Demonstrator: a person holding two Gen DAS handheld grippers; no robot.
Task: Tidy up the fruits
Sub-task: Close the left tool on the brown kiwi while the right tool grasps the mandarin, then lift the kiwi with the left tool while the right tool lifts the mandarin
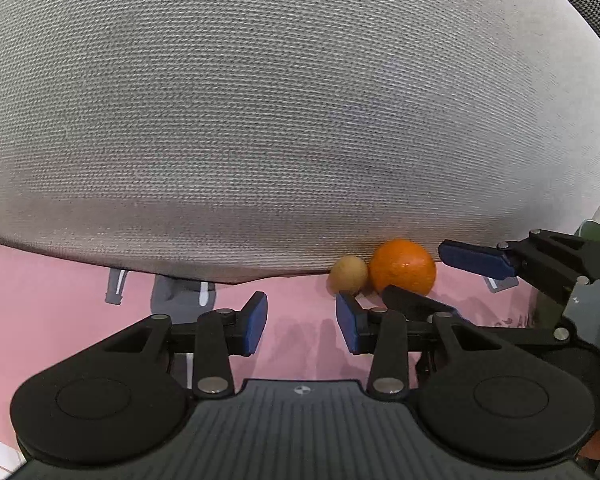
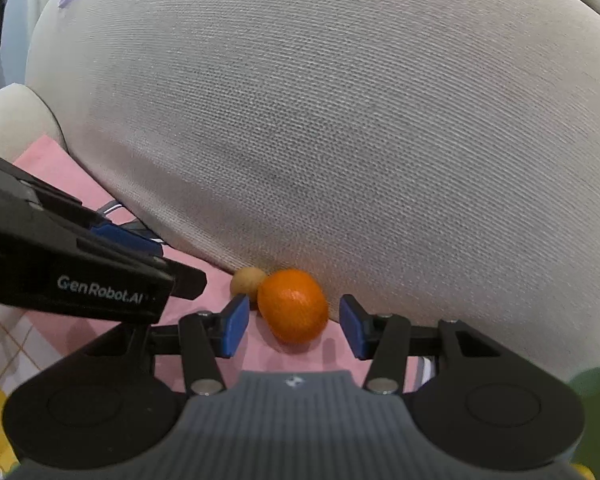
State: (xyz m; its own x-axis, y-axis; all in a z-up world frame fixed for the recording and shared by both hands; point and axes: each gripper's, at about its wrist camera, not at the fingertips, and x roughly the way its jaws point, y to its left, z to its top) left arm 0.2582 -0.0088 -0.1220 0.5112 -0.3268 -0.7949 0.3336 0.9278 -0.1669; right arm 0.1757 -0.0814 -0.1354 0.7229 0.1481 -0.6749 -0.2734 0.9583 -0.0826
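Note:
An orange (image 2: 293, 305) and a small tan round fruit (image 2: 247, 282) lie side by side on a pink cloth (image 2: 180, 334), against a big grey cushion (image 2: 340, 140). My right gripper (image 2: 294, 326) is open, its blue pads on either side of the orange, not touching it. In the left wrist view the orange (image 1: 403, 267) and tan fruit (image 1: 349, 274) sit ahead and to the right of my left gripper (image 1: 302, 322), which is open and empty. The right gripper (image 1: 432, 280) comes in from the right there, around the orange.
The cushion (image 1: 280, 120) fills the space behind the fruit. A green object (image 2: 592, 388) shows at the right edge. The left gripper body (image 2: 72, 272) crosses the left side. White checked fabric (image 2: 4, 344) and something yellow lie at lower left.

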